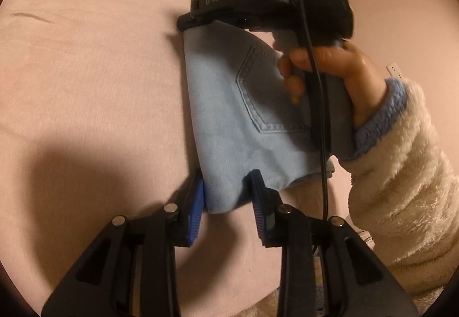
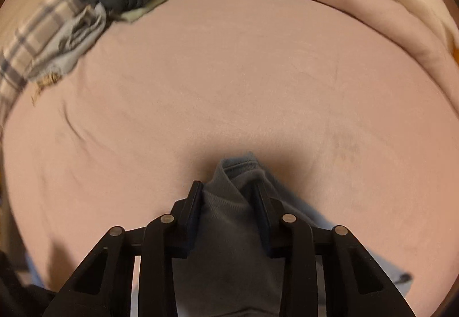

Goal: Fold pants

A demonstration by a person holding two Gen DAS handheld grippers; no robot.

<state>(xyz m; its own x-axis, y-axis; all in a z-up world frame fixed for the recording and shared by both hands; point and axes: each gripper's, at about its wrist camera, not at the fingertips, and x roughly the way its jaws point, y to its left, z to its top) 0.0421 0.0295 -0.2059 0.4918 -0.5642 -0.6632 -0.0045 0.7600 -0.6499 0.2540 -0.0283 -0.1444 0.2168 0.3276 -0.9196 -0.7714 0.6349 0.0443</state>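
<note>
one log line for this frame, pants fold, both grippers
stage: folded jeans on pink sheet | left gripper: straddles near corner, grip unclear | right gripper: far edge between fingers, grip unclear

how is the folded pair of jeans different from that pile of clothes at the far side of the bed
The jeans are one light blue denim piece, folded into a neat flat block; the pile of clothes mixes a dark garment, plaid and pale fabrics, heaped loosely. The left gripper and right gripper sit at the jeans' corners; nothing touches the pile. Both rest on the pink sheet.
</note>
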